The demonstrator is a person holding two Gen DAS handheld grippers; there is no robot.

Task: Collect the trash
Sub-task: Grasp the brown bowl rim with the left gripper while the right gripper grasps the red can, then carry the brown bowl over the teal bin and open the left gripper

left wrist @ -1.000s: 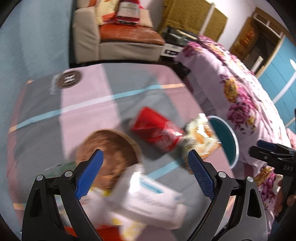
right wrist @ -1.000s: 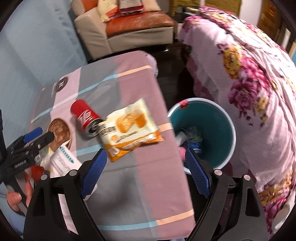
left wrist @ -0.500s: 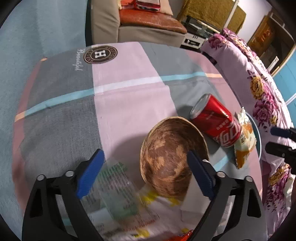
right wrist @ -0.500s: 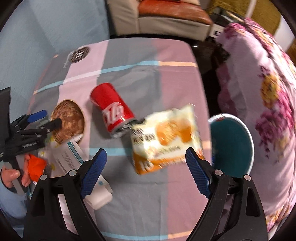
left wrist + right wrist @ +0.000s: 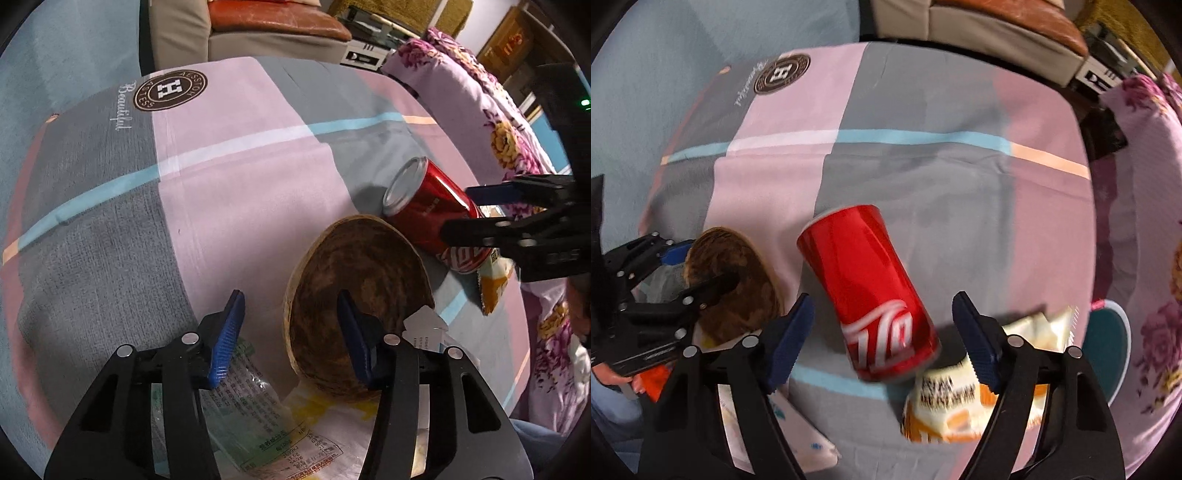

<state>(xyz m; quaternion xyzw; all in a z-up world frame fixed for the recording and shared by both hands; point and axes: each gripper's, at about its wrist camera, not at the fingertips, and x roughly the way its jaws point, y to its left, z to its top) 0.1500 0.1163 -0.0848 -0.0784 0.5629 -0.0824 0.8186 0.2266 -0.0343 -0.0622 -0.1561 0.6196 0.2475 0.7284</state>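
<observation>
The red can [image 5: 871, 291] is seen lying near the table's [image 5: 923, 110] right edge, between the right gripper's [image 5: 882, 328] closing, untouching jaws. The left gripper [image 5: 288, 332], closing, straddles the wooden bowl's [image 5: 369, 266] rim ungripped. Bare cloth extends to the far edge.

Left gripper [image 5: 288, 332]: angled steeply down, jaws part-open, just been closing.
Right gripper [image 5: 882, 332]: pointing almost straight down, jaws wide, narrowing.

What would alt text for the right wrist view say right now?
The right gripper, jaws closing but not yet touching, straddles a red soda can lying on its side on a checked tablecloth. An orange snack bag lies beside it, a teal bin at right, a wooden bowl at left.
</observation>
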